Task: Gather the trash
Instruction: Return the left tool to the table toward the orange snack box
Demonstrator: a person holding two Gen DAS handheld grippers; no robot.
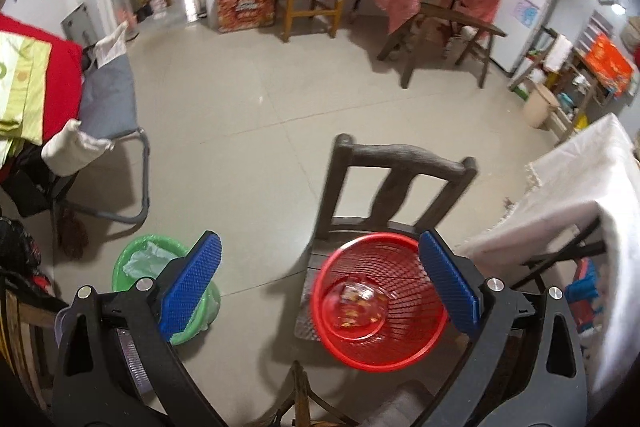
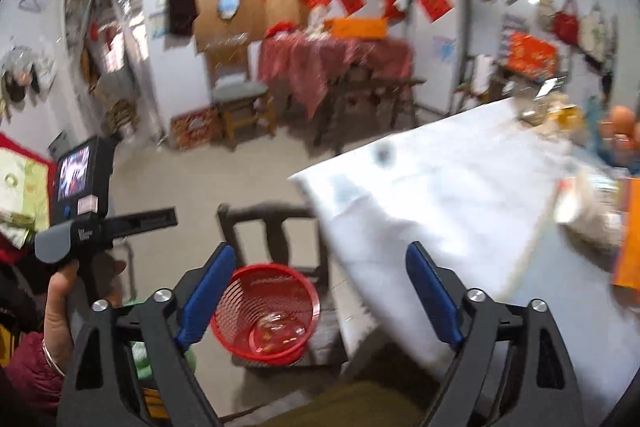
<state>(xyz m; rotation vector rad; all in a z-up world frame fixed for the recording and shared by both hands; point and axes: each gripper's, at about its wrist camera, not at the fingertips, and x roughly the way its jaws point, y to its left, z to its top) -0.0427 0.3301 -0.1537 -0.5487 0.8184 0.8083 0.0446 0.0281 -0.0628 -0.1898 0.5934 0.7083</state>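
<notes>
A: What does the left wrist view give that the right one doesn't?

B: A sharp look down into the red plastic mesh wastebasket [image 1: 380, 301], which stands on the seat of the dark wooden chair [image 1: 396, 163]. Inside lies a clear plastic wrapper with orange and red print [image 1: 356, 305], resting on the bottom. It also shows a green plastic bin lined with a pale bag [image 1: 132, 259] on the tiled floor, left of the chair and partly behind the left gripper's [image 1: 320, 275] blue pad.

A: And the right wrist view?

B: The white cloth-covered table [image 2: 440, 195] beside the chair, with blurred clutter at its far right end. At the left edge, a hand [image 2: 60, 303] holds the left gripper's grey handle. The basket [image 2: 266, 311] appears again, smaller, with the wrapper [image 2: 280, 331] in it.

A: Which way does the basket point?

B: It stands upright, mouth up, its long axis vertical. From the left view it appears tilted toward the camera, so the round rim and the bottom both show.

A: The fingers?

B: Both pairs are released. The left gripper's blue pads stand wide apart with nothing between them; the basket lies below, just beside the right pad. The right gripper [image 2: 320, 295] also gapes wide and empty, above and in front of the basket.
</notes>
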